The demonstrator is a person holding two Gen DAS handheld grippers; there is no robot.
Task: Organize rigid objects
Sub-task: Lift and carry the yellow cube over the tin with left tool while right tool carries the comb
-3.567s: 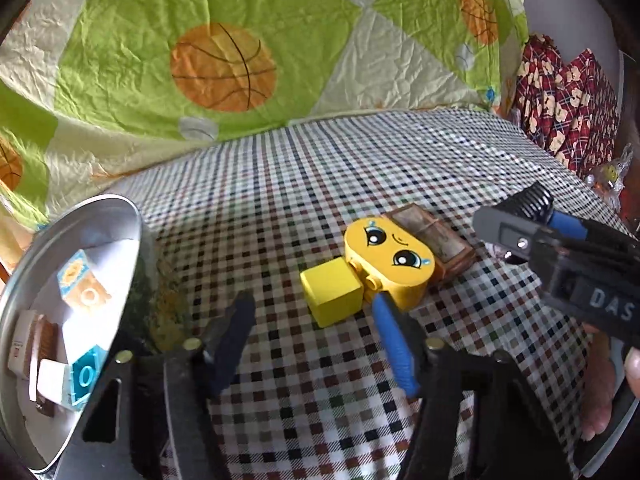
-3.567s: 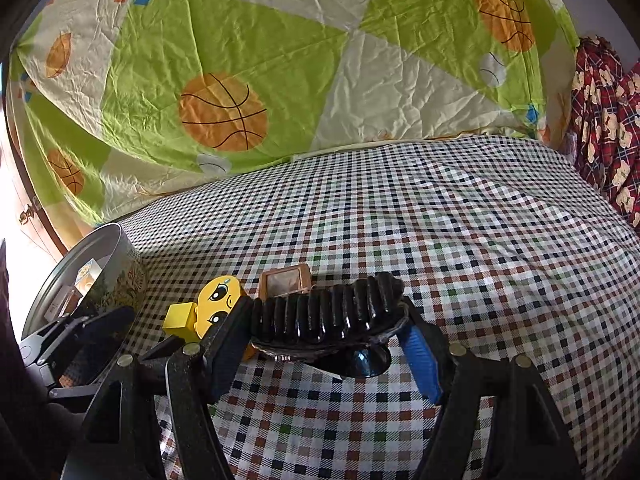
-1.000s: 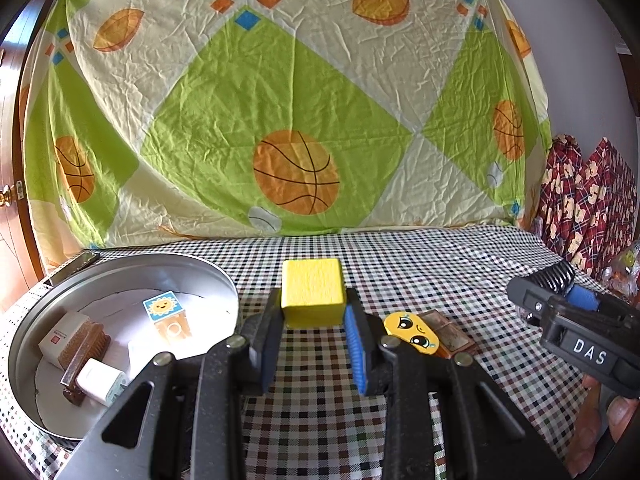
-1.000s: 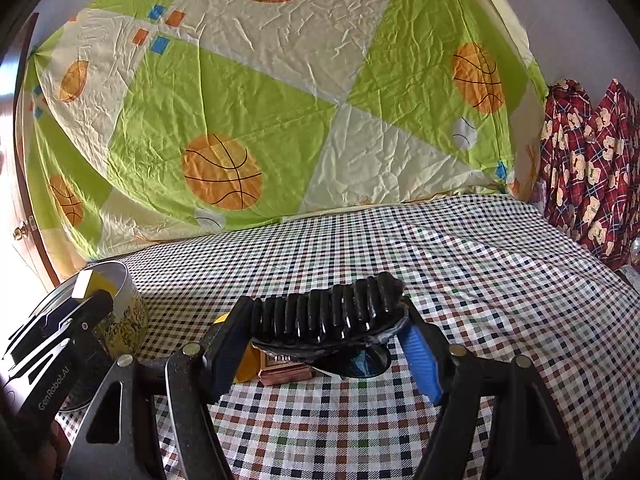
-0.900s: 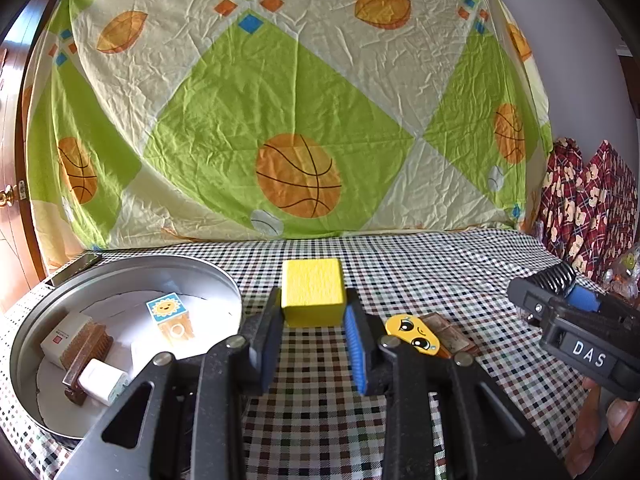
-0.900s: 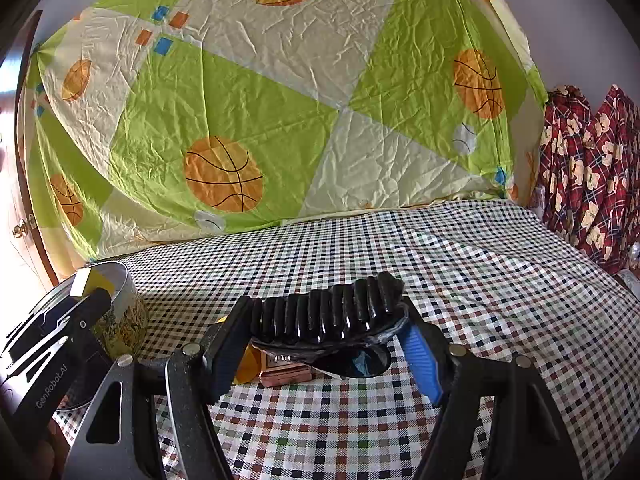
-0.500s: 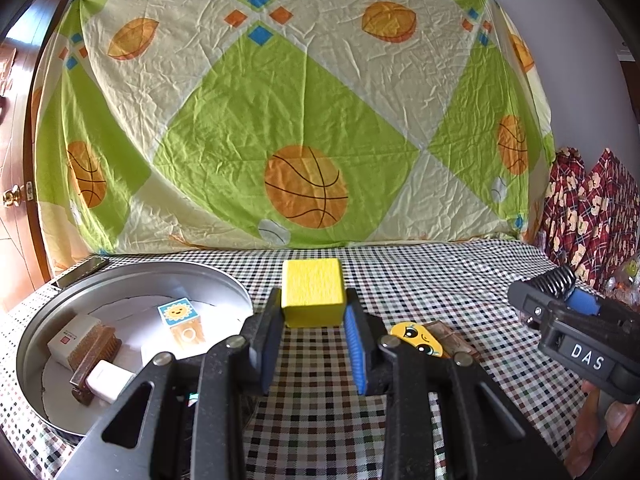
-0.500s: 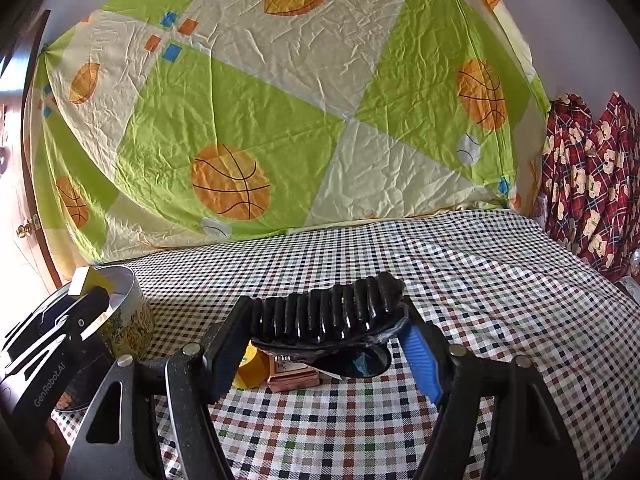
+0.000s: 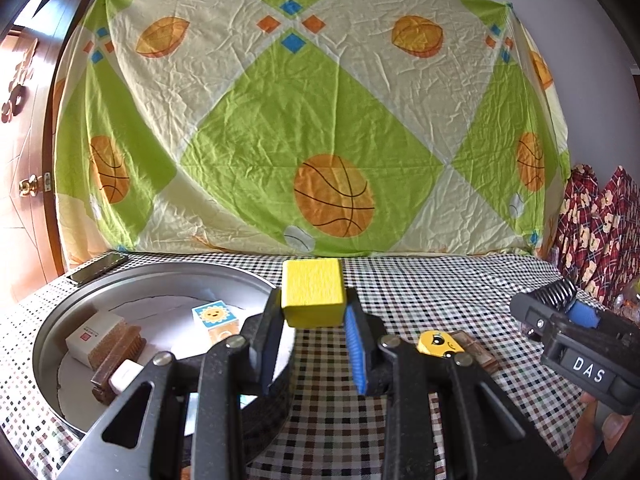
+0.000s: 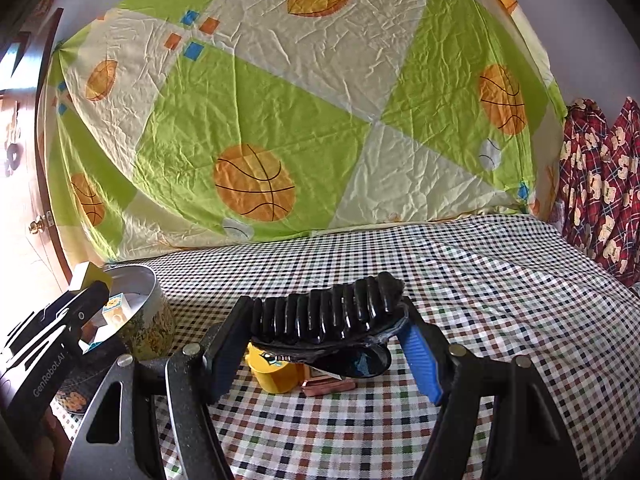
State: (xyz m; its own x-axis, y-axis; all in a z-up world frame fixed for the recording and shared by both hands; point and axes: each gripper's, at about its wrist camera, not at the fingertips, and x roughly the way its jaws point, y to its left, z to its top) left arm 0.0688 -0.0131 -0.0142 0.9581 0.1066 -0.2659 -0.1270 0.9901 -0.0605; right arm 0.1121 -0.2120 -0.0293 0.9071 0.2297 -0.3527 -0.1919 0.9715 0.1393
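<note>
At the left of the left wrist view a round metal tin sits on the checked table, holding a sun-printed cube, a white box and a brown brush. Just right of the tin's rim, the left gripper has its fingers clamped on a yellow block, a plain matte cube held clear of the table, one flat face toward the camera and edges square to the fingers (no long axis to speak of). Further right lie a yellow face toy and a brown case touching it.

In the right wrist view the right gripper grips a black hair clip, glossy and ribbed, across its ends. The clip's long axis runs left to right between the fingers, right end tilted slightly up, teeth pointing upward.
</note>
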